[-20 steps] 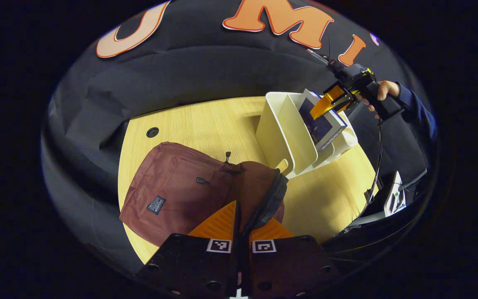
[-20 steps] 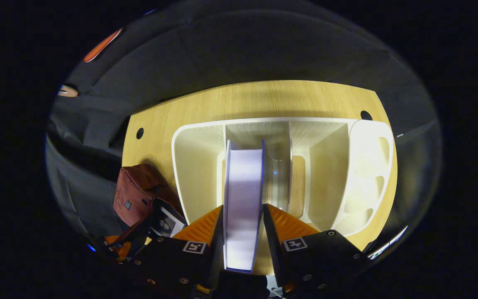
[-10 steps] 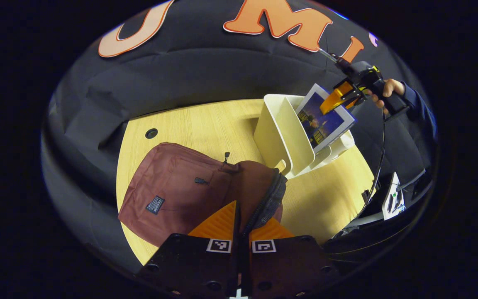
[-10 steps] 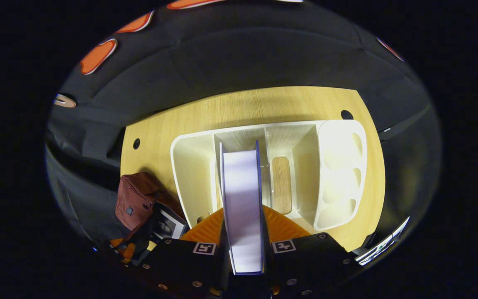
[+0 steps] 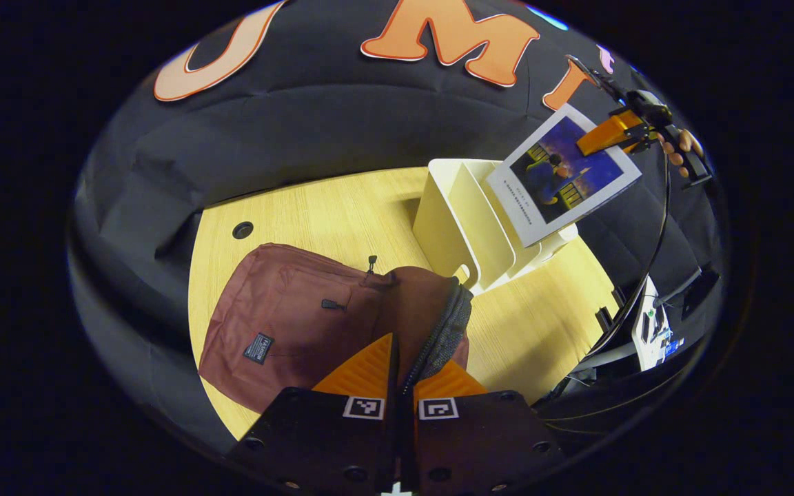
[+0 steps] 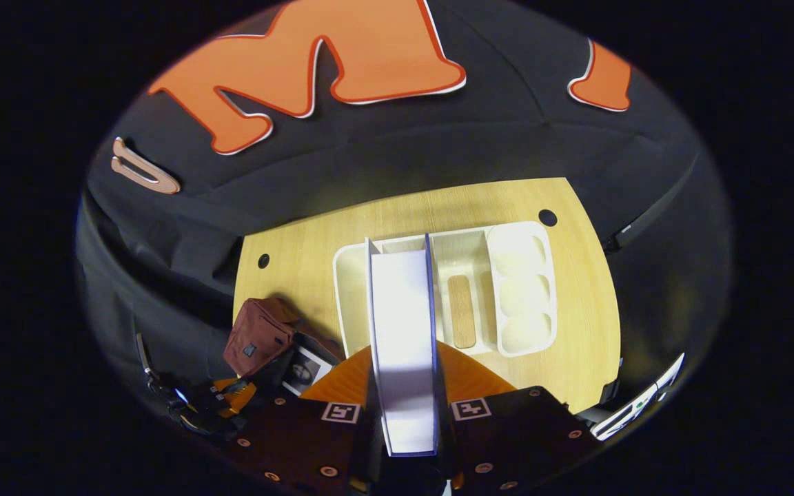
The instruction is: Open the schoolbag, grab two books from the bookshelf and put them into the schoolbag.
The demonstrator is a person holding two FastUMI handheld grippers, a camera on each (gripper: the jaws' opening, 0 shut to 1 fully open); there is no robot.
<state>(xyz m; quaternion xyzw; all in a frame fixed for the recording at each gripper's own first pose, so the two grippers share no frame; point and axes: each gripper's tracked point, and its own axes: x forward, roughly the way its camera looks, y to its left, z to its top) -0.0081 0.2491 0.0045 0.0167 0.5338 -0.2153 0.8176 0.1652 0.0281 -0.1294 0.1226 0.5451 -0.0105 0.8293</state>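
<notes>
Schoolbag (image 5: 300, 324) first: the maroon bag lies flat on the wooden table (image 5: 342, 207), and its zipped mouth looks parted at the edge nearest the left gripper (image 5: 397, 368), whose fingers are pinched together on that zipper rim, apparently holding the opening up. So the opening step seems done. In the right gripper view a pale rectangle with a dark picture sits at the bag's mouth (possibly a first book already inside, though it is too small to be sure).

Next in size, the white bookshelf (image 5: 466, 220) stands just beside the bag; its slots look vacant in the right gripper view.

Smaller again, the blue-covered book (image 5: 562, 172) hangs clear above the shelf, clamped at its top edge by the right gripper (image 6: 404, 386), both fingers pressing its covers. What remains, I judge, is carrying it across and sliding it into the bag.

Hard to make out: the bag's interior, how wide the mouth gapes, and the hand (image 5: 679, 148) on the right gripper, cut off at the rim.
</notes>
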